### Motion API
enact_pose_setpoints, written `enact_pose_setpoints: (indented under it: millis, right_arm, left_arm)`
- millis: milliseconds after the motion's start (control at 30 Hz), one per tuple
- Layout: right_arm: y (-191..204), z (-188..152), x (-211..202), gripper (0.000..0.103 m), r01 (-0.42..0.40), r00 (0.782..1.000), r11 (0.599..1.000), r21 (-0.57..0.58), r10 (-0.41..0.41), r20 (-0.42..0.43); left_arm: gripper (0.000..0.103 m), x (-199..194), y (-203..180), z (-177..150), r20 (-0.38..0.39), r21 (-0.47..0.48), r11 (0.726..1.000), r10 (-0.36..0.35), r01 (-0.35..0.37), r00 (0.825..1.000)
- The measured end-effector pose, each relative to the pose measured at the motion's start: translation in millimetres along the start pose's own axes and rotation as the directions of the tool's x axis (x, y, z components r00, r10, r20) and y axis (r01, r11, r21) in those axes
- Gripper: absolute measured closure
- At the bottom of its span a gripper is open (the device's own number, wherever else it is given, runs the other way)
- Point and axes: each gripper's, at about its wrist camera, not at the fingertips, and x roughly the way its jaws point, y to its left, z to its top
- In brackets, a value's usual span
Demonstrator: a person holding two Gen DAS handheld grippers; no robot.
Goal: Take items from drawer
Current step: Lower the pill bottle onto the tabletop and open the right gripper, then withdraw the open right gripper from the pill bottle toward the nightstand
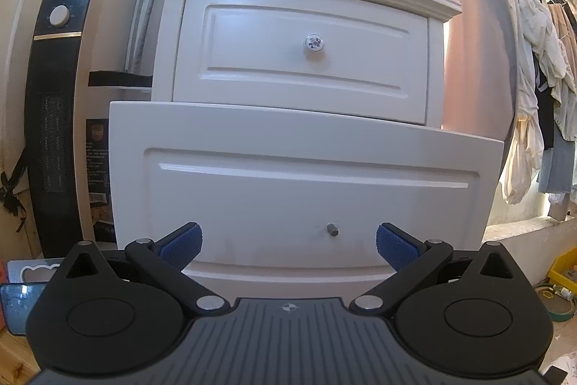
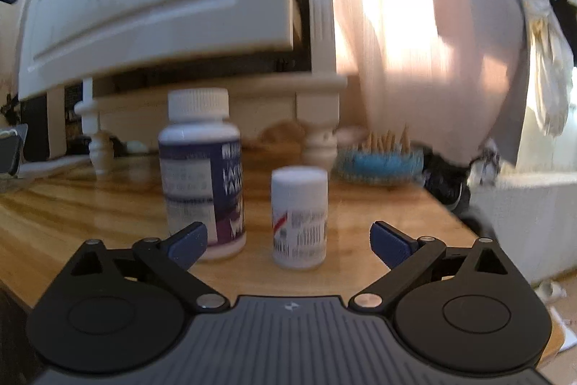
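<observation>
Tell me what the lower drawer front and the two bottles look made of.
Lower drawer front: probably wood, painted glossy white; light glints along its panel moulding. Large bottle: likely white plastic, ribbed cap, purple printed label. Small bottle: apparently white plastic, smooth cap; blur hides detail.

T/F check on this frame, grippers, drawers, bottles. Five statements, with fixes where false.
1. The left gripper is open. True.
2. The lower drawer is pulled out. True.
3. The right gripper is shut on the small white bottle. False: it is open, holding nothing.
4. The upper drawer has lost its knob. False: its round knob is on; the lower drawer shows only a bare stub.
5. The large bottle lies on its side. False: it stands upright.
</observation>
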Motion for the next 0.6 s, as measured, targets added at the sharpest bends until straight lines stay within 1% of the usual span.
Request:
enact_pose_setpoints:
  millis: [167, 367, 467, 600]
  right_arm:
    - [-4.3, -0.6, -2.4, 0.000, 0.036, 0.999, 0.999, 0.027, -0.037, 0.019]
    - [-4.9, 4.6, -6.4, 0.000, 0.063, 0.998, 0.998, 0.028, -0.064, 0.027]
    - [-5.4, 16.4, -14.7, 0.000, 0.074, 0.996, 0.997, 0.037, -0.076, 0.042]
    - [-4.1, 42.9, -27.4, 0.000, 0.068, 0.996, 0.995, 0.073, -0.071, 0.047]
  left_arm:
    - [0.000, 0.0, 0.0, -0.3, -0.002, 0.007, 1.000, 0.003, -0.003, 1.000]
    - [0.000, 1.0, 0.7, 0.6, 0.001, -0.001, 1.000, 0.006, -0.006, 1.000]
    - [0.000, 2.3, -0.8, 1.0, 0.004, 0.014, 1.000, 0.015, -0.015, 1.000]
    - [0.000, 4.8, 0.0, -1.9, -0.002, 0.019, 0.999, 0.030, -0.030, 1.000]
